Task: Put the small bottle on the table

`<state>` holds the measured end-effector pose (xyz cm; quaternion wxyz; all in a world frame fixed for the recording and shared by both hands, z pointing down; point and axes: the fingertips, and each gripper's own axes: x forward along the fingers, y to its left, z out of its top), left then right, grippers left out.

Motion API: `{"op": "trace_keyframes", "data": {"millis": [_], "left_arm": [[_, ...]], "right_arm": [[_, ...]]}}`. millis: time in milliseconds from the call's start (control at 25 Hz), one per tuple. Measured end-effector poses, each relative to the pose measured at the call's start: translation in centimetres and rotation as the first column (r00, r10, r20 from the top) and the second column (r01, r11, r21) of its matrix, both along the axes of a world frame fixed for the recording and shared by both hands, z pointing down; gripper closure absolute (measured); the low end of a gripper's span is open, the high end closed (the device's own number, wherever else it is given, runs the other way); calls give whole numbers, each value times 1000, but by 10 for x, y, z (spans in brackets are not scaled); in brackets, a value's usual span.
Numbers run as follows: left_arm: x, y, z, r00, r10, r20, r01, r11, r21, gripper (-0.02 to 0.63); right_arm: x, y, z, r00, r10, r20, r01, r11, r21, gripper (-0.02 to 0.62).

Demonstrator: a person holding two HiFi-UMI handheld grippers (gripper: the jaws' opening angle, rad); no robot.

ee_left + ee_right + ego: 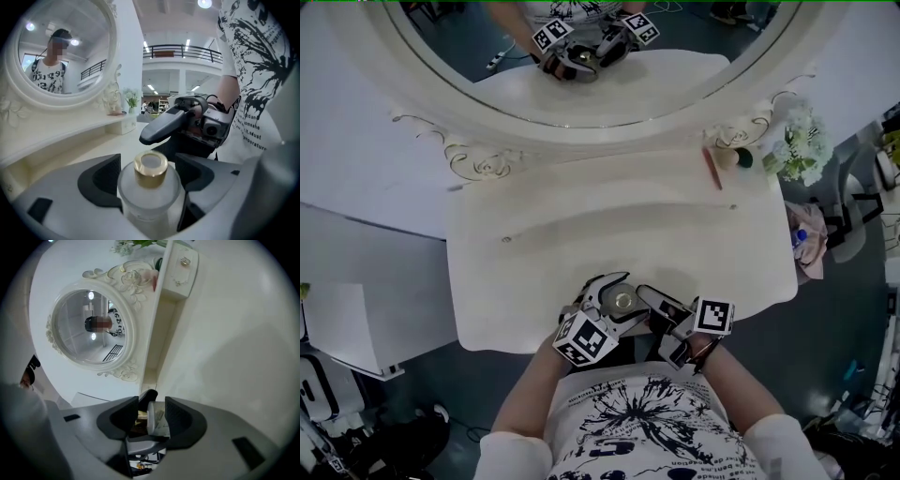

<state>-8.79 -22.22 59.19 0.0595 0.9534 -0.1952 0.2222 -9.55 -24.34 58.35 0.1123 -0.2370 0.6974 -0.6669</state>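
Observation:
A small frosted-glass bottle (149, 187) with a gold cap (623, 302) stands upright between the pads of my left gripper (150, 173), which is shut on it. In the head view this gripper (617, 298) is over the front edge of the white dressing table (581, 234). My right gripper (649, 302) comes in from the right, its dark fingers (168, 124) just behind the bottle. In the right gripper view the bottle (154, 420) shows in the gap of that gripper (151, 406), with space left beside its cap, so the jaws are open.
An oval mirror (581, 84) in a carved frame stands at the back of the table. A red pen (712, 169), a small round item (736, 157) and white flowers (802, 141) are at the back right. The person's torso is against the front edge.

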Motion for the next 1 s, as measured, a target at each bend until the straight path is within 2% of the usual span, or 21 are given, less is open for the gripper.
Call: {"op": "trace_keyframes", "data": {"millis": [160,240,320,400,440,560,640,800,1000], "left_arm": [[-8,-5,-38,995,-67,-78,71,996,56,253],[-16,-7,-52,990,-103,-102,112,990,87,253],[-28,-11,-66,979,-160,-129,175,978,116,270],[-45,-17,-80,952,-249,-178,273,954,124,455],[-52,-21,-88,935,-288,-209,317,941,121,510],[-70,-31,-109,891,-357,-279,405,904,138,543],[-82,-35,-114,881,-391,-267,438,887,147,565],[-99,-37,-117,879,-435,-197,463,877,127,586],[-112,-36,-130,858,-458,-230,489,867,99,586]], "right_arm": [[6,-6,-25,997,5,-77,6,990,142,457],[10,-7,-36,988,8,-153,29,971,237,515],[11,-8,-48,976,20,-216,52,945,323,538],[10,-9,-59,961,38,-275,76,917,392,549],[10,-9,-64,951,50,-305,89,901,424,552],[9,-13,-81,916,95,-390,137,839,526,560],[7,-16,-92,894,129,-429,165,795,584,565],[4,-19,-112,860,187,-475,211,717,665,566],[1,-24,-129,775,295,-559,307,596,742,568]]}}
